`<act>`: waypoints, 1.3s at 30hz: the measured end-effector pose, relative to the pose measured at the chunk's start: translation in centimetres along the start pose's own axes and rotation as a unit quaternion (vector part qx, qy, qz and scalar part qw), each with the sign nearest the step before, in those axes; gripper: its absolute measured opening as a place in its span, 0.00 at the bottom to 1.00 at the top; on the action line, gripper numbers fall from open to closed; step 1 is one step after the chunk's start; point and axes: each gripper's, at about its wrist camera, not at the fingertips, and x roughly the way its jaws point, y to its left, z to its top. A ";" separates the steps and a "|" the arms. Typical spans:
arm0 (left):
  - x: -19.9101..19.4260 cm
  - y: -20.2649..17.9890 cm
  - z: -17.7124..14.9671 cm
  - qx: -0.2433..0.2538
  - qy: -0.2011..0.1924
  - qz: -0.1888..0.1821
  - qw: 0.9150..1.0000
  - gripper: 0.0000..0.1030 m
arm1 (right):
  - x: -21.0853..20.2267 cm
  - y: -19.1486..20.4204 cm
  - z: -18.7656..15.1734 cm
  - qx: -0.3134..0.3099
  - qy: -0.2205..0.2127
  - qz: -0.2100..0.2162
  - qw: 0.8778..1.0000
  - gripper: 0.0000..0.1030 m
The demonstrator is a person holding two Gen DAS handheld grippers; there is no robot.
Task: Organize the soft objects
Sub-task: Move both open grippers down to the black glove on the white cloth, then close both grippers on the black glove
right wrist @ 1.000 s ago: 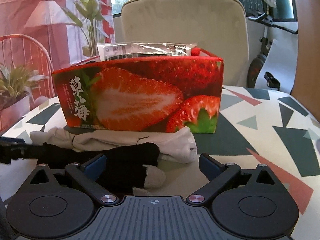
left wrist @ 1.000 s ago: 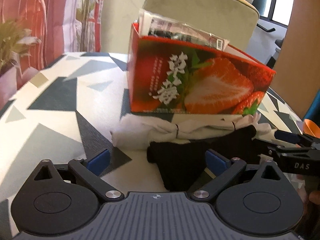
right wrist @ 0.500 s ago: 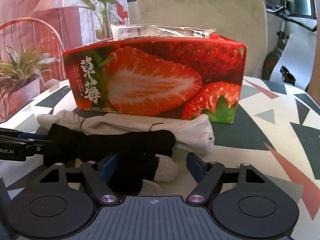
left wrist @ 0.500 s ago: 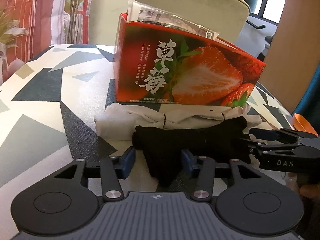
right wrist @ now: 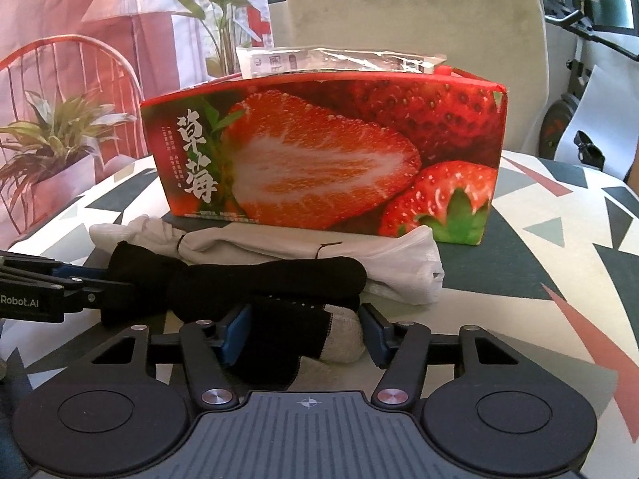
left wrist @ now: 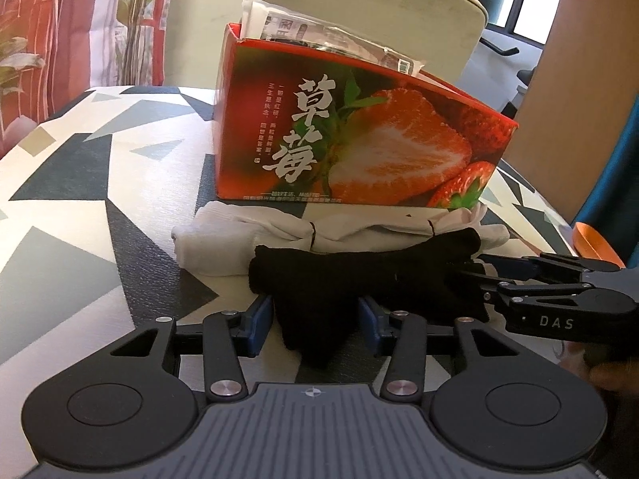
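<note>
A black sock (left wrist: 359, 275) lies across the patterned table (left wrist: 80, 199), in front of a white sock bundle (left wrist: 279, 231) and a red strawberry box (left wrist: 359, 139). My left gripper (left wrist: 315, 319) is shut on the sock's left end, its blue pads pressing the fabric. My right gripper (right wrist: 303, 331) is shut on the other end, where a grey toe (right wrist: 343, 339) shows. Each gripper appears in the other's view: the right gripper (left wrist: 559, 291) at the right edge, the left gripper (right wrist: 60, 283) at the left edge. The black sock (right wrist: 259, 279) spans between them.
The strawberry box (right wrist: 319, 151) holds a clear plastic packet (right wrist: 339, 60) sticking out of its top. A beige chair (right wrist: 415, 20) stands behind the table. A potted plant (right wrist: 56, 135) and a red wire chair are at the left. An orange object (left wrist: 591, 239) lies at the table's right edge.
Both grippers moved in over the black sock's ends and closed from wide open until the pads pinch the fabric. The sock has bunched up slightly between them.
</note>
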 end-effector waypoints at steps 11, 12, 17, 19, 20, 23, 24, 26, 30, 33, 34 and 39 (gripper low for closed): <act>0.1 0.0 -0.1 0.004 0.001 0.009 1.000 0.25 | 0.1 0.6 -0.1 -0.018 0.003 0.021 1.000 0.33; 0.1 -0.1 0.0 0.004 0.001 0.008 1.000 0.25 | 0.1 0.7 -0.1 -0.023 0.002 0.020 1.000 0.31; 0.0 0.4 0.0 -0.013 0.006 -0.005 1.000 0.21 | -0.1 0.6 -0.1 -0.024 0.001 0.031 0.999 0.23; -0.1 0.3 0.0 -0.011 0.004 -0.006 1.000 0.19 | -0.2 0.6 -0.1 -0.024 0.000 0.035 0.999 0.19; -0.2 0.2 0.0 -0.008 0.003 -0.006 1.000 0.19 | -0.2 0.6 -0.1 -0.022 0.000 0.036 0.999 0.14; -0.5 -0.2 0.0 0.001 -0.003 -0.009 1.000 0.18 | -0.6 0.5 -0.1 -0.013 -0.006 0.034 0.999 0.11; -0.6 -0.3 0.0 0.002 -0.006 -0.010 1.000 0.18 | -0.8 0.6 -0.2 -0.013 -0.009 0.032 0.999 0.11; -0.9 -0.5 0.1 0.003 -0.010 -0.011 1.000 0.17 | -1.2 0.8 -0.2 -0.017 -0.017 0.029 0.999 0.10; -1.7 -1.0 0.3 0.009 -0.024 -0.012 1.000 0.17 | -2.1 1.3 -0.2 -0.022 -0.029 0.030 0.999 0.10; -2.6 -1.5 0.5 0.017 -0.039 -0.010 0.999 0.17 | -3.5 1.6 0.1 -0.015 -0.049 0.036 0.998 0.10; -2.9 -1.6 0.5 0.017 -0.043 -0.012 0.999 0.17 | -3.9 1.8 0.2 -0.016 -0.054 0.036 0.998 0.10; -4.0 -1.9 0.7 0.017 -0.056 -0.019 0.998 0.17 | -5.1 2.0 0.5 -0.018 -0.068 0.032 0.997 0.10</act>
